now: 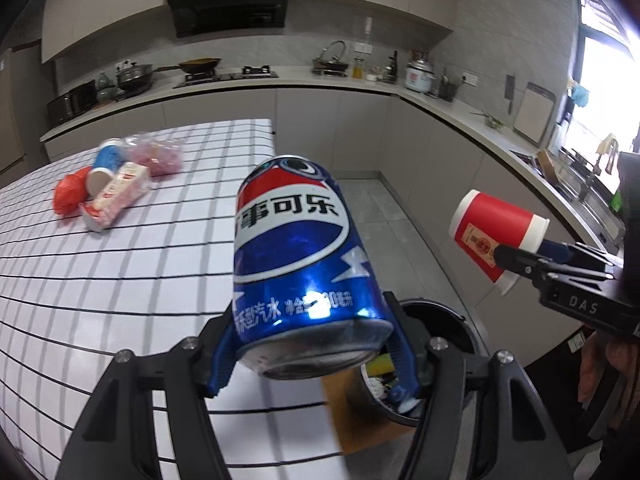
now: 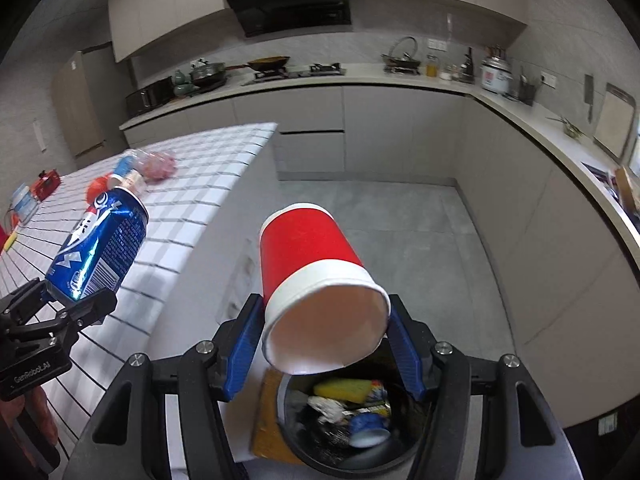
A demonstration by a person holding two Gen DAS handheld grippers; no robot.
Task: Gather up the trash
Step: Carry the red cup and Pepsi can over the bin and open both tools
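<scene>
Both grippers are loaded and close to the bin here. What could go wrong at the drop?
The red cup, tilted in the right gripper, hangs over the near rim of the trash bin; it may bounce out. The Pepsi can in the left gripper is beside the bin, partly over the table, so releasing now likely misses.

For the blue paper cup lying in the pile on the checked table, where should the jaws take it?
Grip the blue paper cup across its side wall near the open rim, coming from above: it lies on its side, mouth toward the camera, with the carton against it.
</scene>
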